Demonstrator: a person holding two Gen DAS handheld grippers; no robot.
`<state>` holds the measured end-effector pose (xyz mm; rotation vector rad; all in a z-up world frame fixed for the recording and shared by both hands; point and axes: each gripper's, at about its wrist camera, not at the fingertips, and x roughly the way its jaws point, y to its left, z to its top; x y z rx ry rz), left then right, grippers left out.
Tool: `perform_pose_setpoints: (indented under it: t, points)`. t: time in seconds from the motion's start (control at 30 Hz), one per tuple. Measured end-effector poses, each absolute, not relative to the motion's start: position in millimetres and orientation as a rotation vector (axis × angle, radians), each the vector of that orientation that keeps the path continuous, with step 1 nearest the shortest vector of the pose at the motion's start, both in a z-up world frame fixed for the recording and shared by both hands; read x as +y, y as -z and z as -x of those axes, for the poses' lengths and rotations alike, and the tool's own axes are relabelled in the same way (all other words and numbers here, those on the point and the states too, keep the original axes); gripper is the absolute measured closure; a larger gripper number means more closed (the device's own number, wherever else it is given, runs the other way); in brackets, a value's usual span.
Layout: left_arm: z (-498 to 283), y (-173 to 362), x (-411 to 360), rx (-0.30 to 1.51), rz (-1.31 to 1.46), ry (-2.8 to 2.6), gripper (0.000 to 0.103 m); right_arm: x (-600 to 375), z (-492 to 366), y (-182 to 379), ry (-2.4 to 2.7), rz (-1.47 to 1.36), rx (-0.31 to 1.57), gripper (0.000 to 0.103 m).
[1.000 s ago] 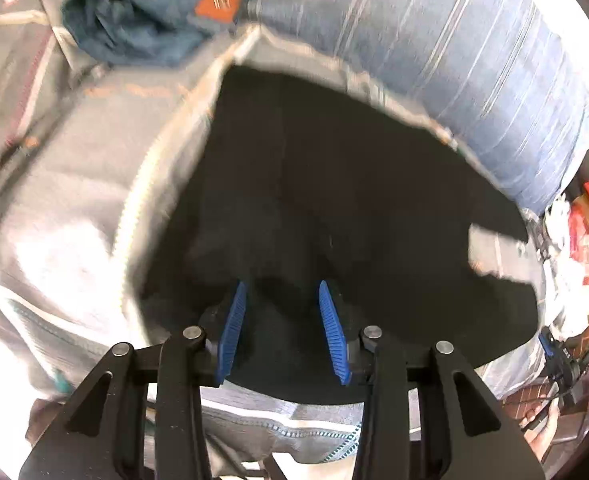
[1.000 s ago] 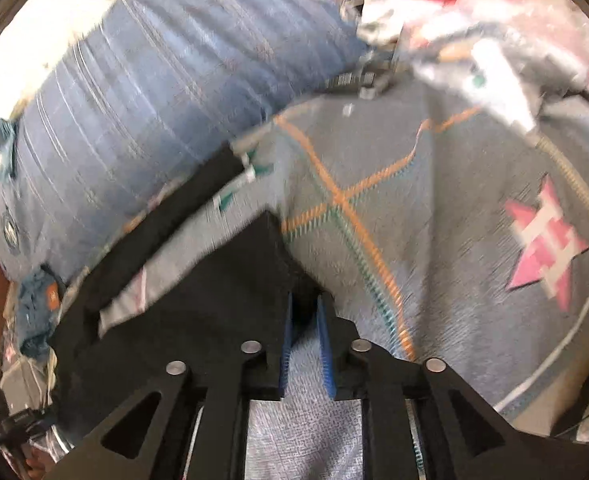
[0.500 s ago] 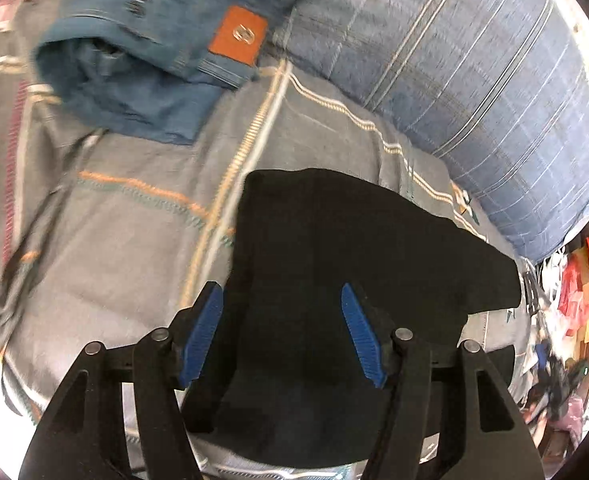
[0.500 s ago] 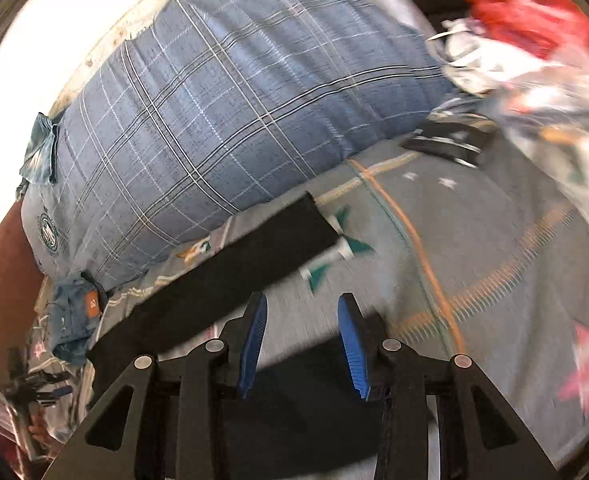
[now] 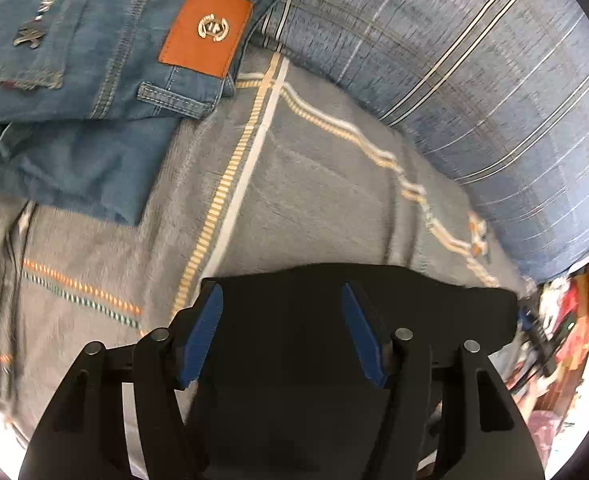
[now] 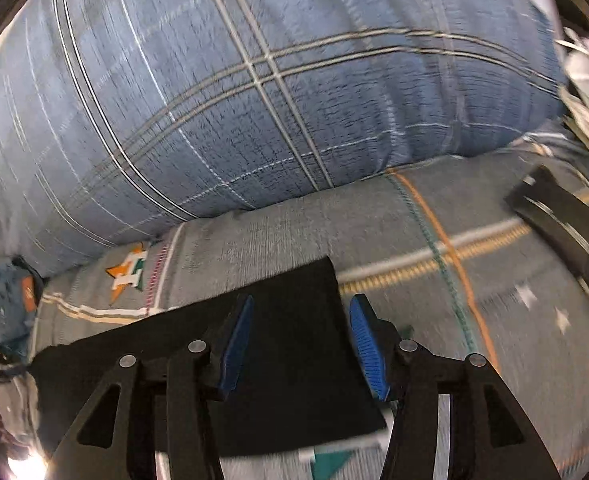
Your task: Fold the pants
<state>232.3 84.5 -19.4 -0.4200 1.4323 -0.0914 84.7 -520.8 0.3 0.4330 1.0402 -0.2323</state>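
Left wrist view, far left: folded blue jeans (image 5: 94,92) with an orange patch, well apart from the work. Further right, grey patterned blanket (image 5: 294,184), then a blue plaid pillow (image 5: 474,80) along the far edge. Low in the frame, black pants (image 5: 434,304) lying flat on the blanket, long axis running left to right across the view. Left gripper (image 5: 282,332) over the pants' left end, blue pads spread apart, nothing pinched; dark cloth visible under the gap but not pressed.

Right wrist view, left to right: same pillow (image 6: 254,100), blanket (image 6: 414,248), the pants' (image 6: 294,344) right end with a square corner reaching toward the pillow. Right gripper (image 6: 298,344) over that corner, jaws opening, cloth beneath rather than clamped (one pad past the pants' right edge, over blanket). Far right, a dark strap-like thing (image 6: 562,232), blurred.

Judged from this: both ends released, each gripper nearest its own end; any next fold likely across the long axis, end to end.
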Motion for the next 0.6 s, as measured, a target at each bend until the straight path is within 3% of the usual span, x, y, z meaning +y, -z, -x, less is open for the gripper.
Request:
perform_pose_setpoints:
  t: [0.1,0.23,0.53,0.6]
  points:
    - [-232,30,83,1.457,0.394,0.100,0.042,-521,-100,10,0.225,-0.404,1.067,0.050]
    - [-231,44,87,1.491,0.380,0.091,0.042,-514,-115,18,0.191,-0.373,1.090,0.037]
    - [-227,44,98,1.430,0.413,0.140,0.037,-505,-118,19,0.169,-0.356,1.103,0.036]
    - [-225,35,87,1.410,0.411,0.185,0.048,-506,-119,18,0.184,-0.340,1.106,0.043]
